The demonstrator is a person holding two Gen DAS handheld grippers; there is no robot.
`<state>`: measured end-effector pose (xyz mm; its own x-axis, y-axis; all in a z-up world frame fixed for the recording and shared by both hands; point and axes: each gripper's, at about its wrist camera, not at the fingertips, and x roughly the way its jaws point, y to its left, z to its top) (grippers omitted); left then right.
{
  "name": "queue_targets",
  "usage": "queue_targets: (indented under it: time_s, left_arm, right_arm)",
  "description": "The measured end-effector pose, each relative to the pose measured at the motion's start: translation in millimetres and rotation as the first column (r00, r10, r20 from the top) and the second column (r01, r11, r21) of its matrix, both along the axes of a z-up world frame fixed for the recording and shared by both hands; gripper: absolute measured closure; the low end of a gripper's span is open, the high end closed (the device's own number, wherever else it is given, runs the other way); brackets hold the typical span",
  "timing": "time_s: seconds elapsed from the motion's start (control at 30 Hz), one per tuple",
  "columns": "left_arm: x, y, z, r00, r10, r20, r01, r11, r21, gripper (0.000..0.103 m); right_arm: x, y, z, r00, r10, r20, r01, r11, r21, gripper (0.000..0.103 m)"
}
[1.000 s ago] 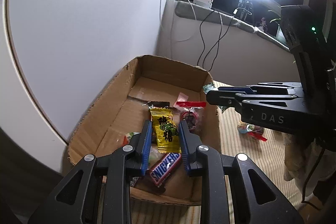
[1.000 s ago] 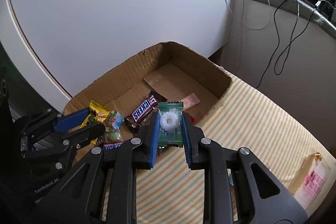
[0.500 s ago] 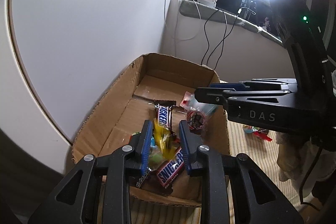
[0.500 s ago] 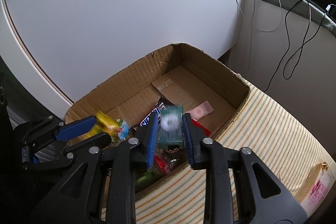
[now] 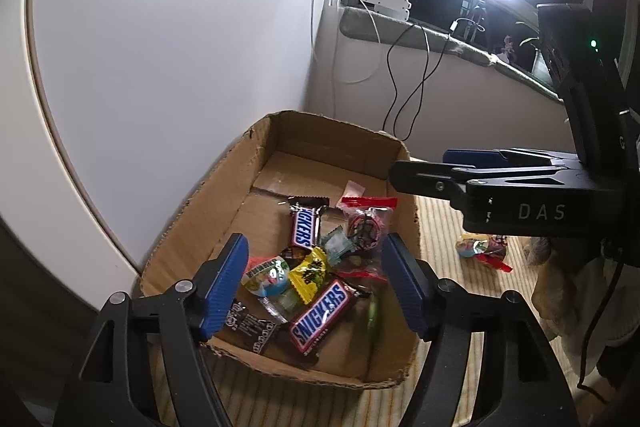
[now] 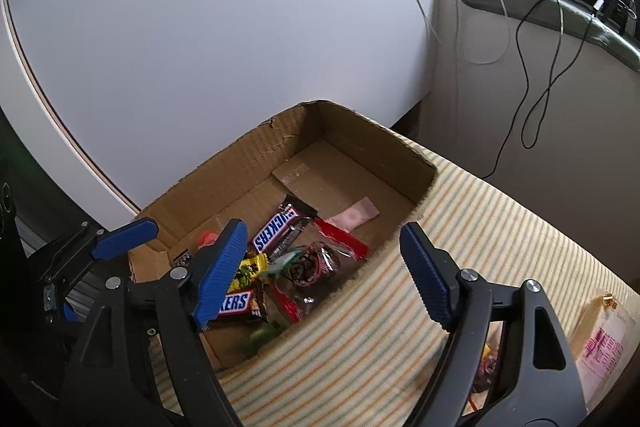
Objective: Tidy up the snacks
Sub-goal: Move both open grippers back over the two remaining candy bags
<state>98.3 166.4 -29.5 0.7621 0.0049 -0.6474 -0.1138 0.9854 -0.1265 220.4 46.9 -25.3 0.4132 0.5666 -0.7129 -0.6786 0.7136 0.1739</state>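
Left gripper (image 5: 316, 283) and right gripper (image 6: 322, 271) over cardboard box (image 5: 192, 211), fingers spreading, empty, snacks (image 5: 320, 311) inside

White power strip (image 5: 385, 1), black cable (image 6: 536, 75)

A striped cloth surface (image 6: 460, 227) carries a cardboard box (image 6: 360, 143) and loose snacks (image 5: 482, 251).

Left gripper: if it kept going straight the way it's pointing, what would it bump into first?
Probably the snack pile in the cardboard box. The left gripper, its fingers opening with nothing between them, aims about at the yellow candy packet, though depth is hard to judge.
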Motion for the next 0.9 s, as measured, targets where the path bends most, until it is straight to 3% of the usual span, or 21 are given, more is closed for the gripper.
queue_targets:
  time_s: [0.27, 0.67, 0.9]
  left_arm:
    - [-0.2, -16.9, 3.9, 1.0, -0.028, 0.01, 0.028, 1.0, -0.005, 0.034]
    - [7.3, -64.4, 4.8, 0.991, -0.129, 0.017, 0.13, 0.991, -0.027, 0.034]
    - [17.6, -98.6, -4.4, 0.98, -0.197, -0.008, 0.197, 0.98, -0.03, 0.034]
  right_arm:
    - [-1.5, -40.0, 6.8, 0.999, -0.039, 0.005, 0.039, 0.999, 0.018, 0.022]
    - [-1.6, -141.8, 14.2, 0.99, -0.143, 0.001, 0.143, 0.989, 0.038, 0.022]
    - [-0.3, -177.3, -2.5, 0.981, -0.17, -0.092, 0.176, 0.983, 0.06, 0.022]
